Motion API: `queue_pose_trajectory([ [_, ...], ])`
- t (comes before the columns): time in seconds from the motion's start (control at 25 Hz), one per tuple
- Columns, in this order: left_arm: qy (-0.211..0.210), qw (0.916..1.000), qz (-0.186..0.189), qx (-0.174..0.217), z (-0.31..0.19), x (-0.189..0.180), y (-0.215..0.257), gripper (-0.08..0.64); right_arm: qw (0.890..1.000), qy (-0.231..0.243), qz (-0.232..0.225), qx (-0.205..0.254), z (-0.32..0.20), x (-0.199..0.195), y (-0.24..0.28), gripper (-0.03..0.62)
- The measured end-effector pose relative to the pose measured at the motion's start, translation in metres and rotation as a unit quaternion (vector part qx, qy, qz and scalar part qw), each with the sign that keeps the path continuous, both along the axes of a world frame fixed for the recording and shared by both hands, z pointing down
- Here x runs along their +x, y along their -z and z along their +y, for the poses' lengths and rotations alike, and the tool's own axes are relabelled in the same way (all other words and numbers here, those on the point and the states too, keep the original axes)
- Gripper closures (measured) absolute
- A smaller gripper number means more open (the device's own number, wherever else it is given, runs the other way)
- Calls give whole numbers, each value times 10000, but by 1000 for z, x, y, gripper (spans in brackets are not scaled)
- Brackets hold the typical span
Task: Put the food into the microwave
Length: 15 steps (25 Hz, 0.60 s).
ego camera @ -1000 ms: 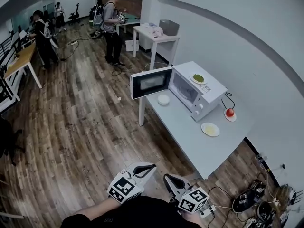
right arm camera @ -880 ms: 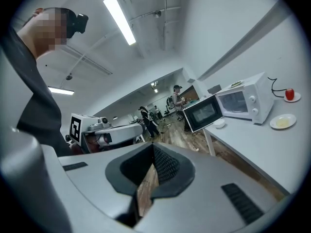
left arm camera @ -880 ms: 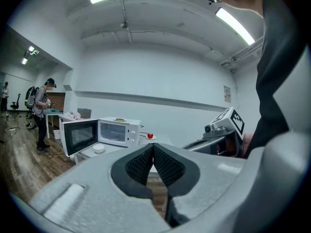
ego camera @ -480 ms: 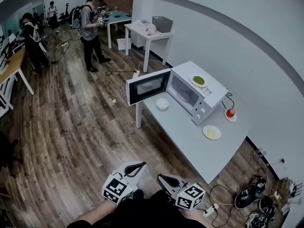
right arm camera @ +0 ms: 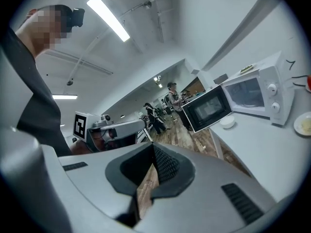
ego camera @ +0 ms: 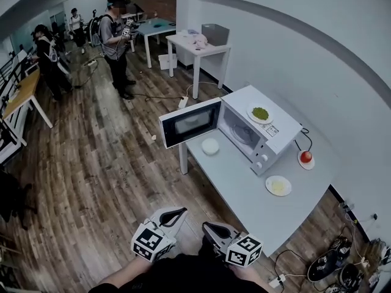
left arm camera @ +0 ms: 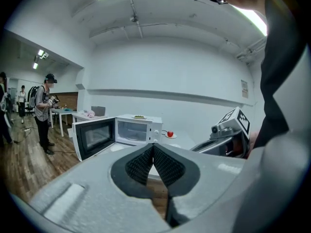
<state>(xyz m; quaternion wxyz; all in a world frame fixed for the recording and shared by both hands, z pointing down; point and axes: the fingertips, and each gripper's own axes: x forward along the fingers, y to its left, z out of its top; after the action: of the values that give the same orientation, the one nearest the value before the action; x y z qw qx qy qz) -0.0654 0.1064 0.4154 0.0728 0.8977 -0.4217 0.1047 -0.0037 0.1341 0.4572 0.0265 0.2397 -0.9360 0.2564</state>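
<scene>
Left gripper (ego camera: 174, 214) and right gripper (ego camera: 212, 229) sit near the person, jaws closed and empty, well apart from the open microwave (ego camera: 269, 140) on the tabletop (ego camera: 244, 191).

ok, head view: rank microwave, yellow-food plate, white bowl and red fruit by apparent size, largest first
1. microwave, by far the largest
2. yellow-food plate
3. white bowl, which looks a bit smaller than the plate but sits farther from the camera, so that gap is unsure
4. red fruit, smallest
</scene>
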Motion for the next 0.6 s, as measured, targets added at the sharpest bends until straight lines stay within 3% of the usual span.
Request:
queue_pose_trajectory([
  [0.2, 266, 9996, 59, 26, -65, 17, 15, 552, 9996, 31, -38, 277, -68, 37, 19, 578],
  [0.36, 375, 9991, 169, -41, -110, 41, 20, 552, 9998, 12, 101, 159, -113, 66, 7, 578],
  [0.6, 339, 9992, 91, -181, -154, 71, 13, 552, 9991, 388, 151, 29, -155, 68, -4, 578],
])
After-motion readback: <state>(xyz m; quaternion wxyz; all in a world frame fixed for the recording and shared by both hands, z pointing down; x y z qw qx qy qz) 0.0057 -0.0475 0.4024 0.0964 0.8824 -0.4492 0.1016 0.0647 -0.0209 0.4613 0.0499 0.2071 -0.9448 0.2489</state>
